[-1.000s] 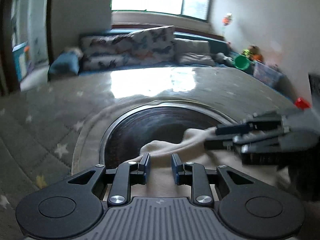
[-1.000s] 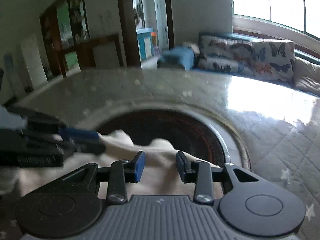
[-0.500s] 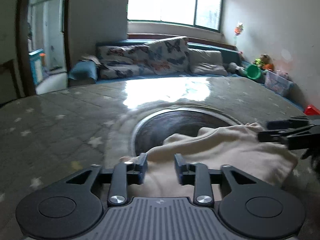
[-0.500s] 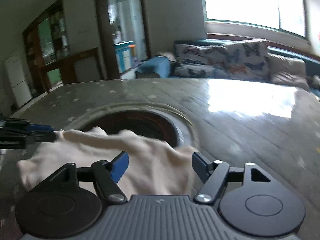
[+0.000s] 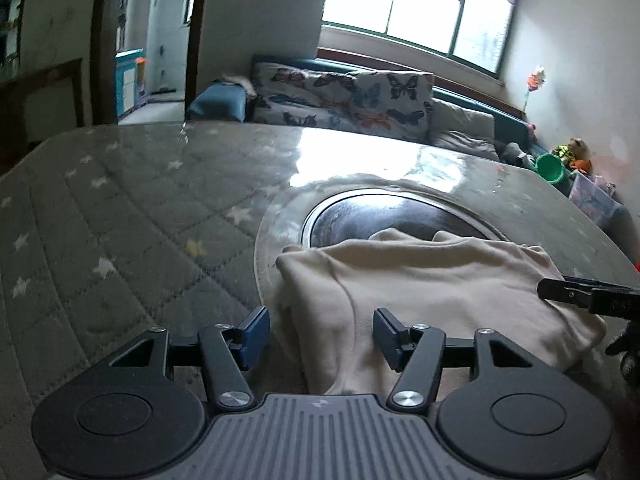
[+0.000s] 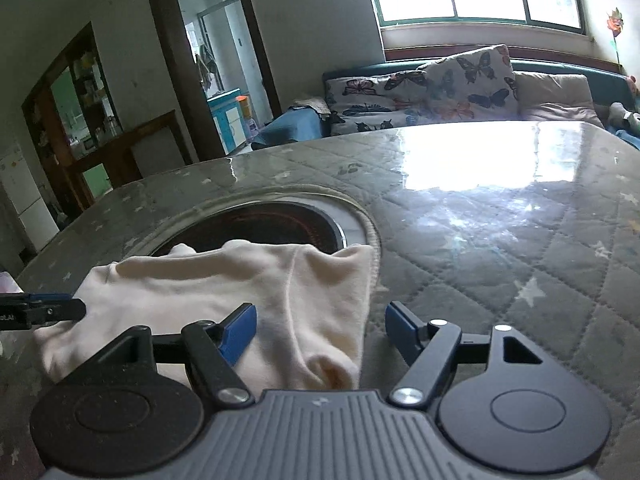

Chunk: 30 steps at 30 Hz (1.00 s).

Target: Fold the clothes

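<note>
The near edge of the garment (image 5: 420, 280) is hidden behind the left gripper (image 5: 320, 334) body; in the right view the same edge passes under the right gripper (image 6: 320, 330). The garment covers the near part of the dark round inset (image 5: 384, 212). The right gripper's fingers (image 5: 588, 294) are cut off at the left view's right edge. Toys (image 5: 568, 154) by the wall are too small to identify. Shelf contents (image 6: 86, 92) are indistinct.

A cream garment (image 5: 432, 284) is seen lying on the quilted tabletop (image 5: 132, 216), between the opening jaws of the left hand-held gripper (image 5: 320, 334).
</note>
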Tool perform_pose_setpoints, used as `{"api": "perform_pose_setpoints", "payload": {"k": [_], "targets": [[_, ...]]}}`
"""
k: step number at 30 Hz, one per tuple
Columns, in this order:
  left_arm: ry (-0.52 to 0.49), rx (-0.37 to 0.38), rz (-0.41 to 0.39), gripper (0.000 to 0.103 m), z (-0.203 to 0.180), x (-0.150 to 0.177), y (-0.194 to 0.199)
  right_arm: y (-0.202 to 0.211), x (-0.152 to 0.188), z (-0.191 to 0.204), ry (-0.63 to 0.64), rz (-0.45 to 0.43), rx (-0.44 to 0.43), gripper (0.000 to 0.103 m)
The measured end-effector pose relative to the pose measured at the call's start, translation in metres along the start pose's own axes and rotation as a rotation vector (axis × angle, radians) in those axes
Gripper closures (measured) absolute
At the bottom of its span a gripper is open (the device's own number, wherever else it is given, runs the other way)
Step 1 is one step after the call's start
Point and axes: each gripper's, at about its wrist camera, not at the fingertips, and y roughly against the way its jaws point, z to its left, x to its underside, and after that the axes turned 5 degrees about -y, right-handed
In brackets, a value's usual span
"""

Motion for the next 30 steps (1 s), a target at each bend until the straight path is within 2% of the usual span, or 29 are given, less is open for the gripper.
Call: {"api": "perform_pose_setpoints", "payload": {"k": [5,7,8,9,10,13,15,18,24,30], "targets": [[0.011,0.009,0.014,0.041,-0.001,0.003,-0.002,-0.001,0.000,0.008,0.011,0.013,-0.021,0.048],[0.007,0.031,0.019,0.043,-0.003,0.003,-0.002,-0.001,0.000,0.008,0.003,0.016,-0.029,0.061],[0.005,0.047,0.021,0.046,-0.004,0.004,-0.001,-0.001,0.000,0.008,-0.009,0.020,-0.033,0.065],[0.003,0.062,0.024,0.054,-0.006,0.003,-0.001,-0.001,0.001,0.007,-0.024,0.023,-0.035,0.071],[0.004,0.070,0.028,0.056,-0.007,0.003,-0.002,0.000,0.001,0.006,-0.036,0.021,-0.036,0.076],[0.022,0.082,0.039,0.074,-0.007,0.000,-0.002,0.004,0.001,0.003,-0.076,0.007,-0.053,0.087],[0.031,0.090,0.037,0.082,-0.007,-0.004,0.001,0.011,0.002,0.002,-0.102,-0.008,-0.069,0.089],[0.007,0.112,0.011,0.084,-0.013,-0.013,0.010,0.026,0.003,0.001,-0.121,-0.051,-0.082,0.090],[-0.058,0.204,-0.027,0.084,-0.044,-0.037,0.022,0.062,0.002,-0.005,-0.133,-0.128,-0.063,0.091],[-0.131,0.305,-0.033,0.084,-0.100,-0.053,0.010,0.112,0.002,-0.038,-0.136,-0.199,0.073,0.091]]}}
